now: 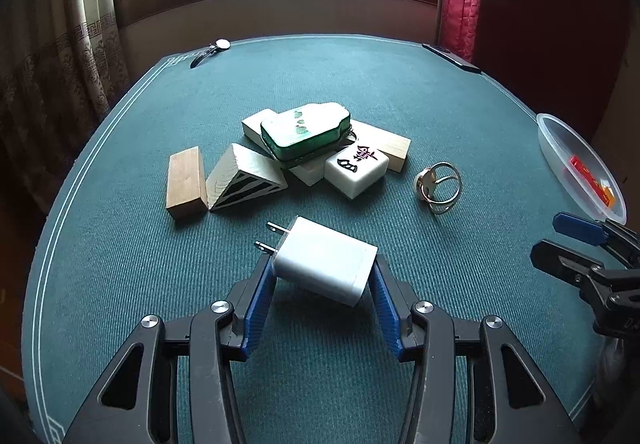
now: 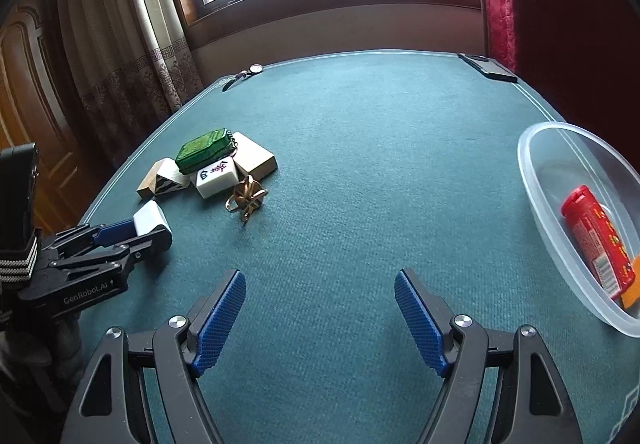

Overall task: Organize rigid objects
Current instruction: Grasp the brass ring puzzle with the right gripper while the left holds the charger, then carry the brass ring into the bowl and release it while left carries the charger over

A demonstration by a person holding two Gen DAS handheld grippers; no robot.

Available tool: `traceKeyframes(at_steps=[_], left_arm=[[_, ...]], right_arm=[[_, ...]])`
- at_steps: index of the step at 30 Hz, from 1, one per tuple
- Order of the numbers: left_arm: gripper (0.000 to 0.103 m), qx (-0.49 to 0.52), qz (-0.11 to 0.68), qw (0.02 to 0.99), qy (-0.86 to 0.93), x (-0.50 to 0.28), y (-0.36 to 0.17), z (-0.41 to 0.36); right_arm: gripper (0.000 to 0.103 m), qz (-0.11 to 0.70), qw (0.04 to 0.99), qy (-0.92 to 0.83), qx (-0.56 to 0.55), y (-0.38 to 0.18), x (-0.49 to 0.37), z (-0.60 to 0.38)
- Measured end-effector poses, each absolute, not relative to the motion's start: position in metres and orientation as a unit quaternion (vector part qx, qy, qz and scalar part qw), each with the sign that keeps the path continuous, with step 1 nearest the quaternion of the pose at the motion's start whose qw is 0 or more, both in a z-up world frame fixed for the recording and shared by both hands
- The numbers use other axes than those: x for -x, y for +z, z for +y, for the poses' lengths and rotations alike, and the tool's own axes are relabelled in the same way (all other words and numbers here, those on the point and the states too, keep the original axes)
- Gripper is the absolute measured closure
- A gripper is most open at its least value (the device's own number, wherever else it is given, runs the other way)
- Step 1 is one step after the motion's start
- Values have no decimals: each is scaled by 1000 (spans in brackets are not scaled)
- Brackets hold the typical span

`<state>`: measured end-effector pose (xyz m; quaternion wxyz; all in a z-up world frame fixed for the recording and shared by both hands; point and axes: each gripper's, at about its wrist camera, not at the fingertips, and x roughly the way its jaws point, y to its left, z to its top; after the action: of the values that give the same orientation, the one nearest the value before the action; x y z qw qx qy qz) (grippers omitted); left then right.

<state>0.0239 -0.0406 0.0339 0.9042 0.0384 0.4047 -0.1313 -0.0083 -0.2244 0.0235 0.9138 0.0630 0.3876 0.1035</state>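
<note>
Lower centre of frame: left gripper [image 1: 324,276] pinches the white charger [image 1: 326,260] by its flat sides, clear of the felt. Smooth, stiff plastic; likely light, slippery. Right gripper [image 2: 320,318] spread wide, empty. Mid-frame: wooden blocks [image 1: 186,182], glossy tile [image 1: 356,168], wire ring [image 1: 438,184]. Right edge: clear bowl [image 2: 536,172].

Charger [image 1: 326,260] before block pile [image 1: 280,156], ring [image 1: 438,184] right of pile, tube [image 2: 598,240] in bowl [image 2: 536,164] far right

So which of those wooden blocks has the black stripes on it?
The wedge-shaped block, lying between the plain rectangular block and the green case. Its triangular face carries black stripes; the other blocks are plain wood.
</note>
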Motion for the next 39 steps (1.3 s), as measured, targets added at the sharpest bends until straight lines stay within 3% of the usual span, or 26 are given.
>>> traceKeyframes(at_steps=[10, 20, 24, 39], left_arm=[[54, -27, 410, 903, -125, -23, 31, -27], [54, -17, 416, 901, -125, -25, 29, -23], [54, -16, 417, 900, -125, -26, 28, -23], [54, -20, 416, 900, -130, -23, 31, -31]], right_arm=[[23, 398, 906, 143, -16, 24, -37, -183], [46, 405, 901, 151, 34, 16, -60, -160], [64, 402, 902, 151, 41, 17, -62, -158], [64, 397, 907, 139, -16, 25, -39, -194]])
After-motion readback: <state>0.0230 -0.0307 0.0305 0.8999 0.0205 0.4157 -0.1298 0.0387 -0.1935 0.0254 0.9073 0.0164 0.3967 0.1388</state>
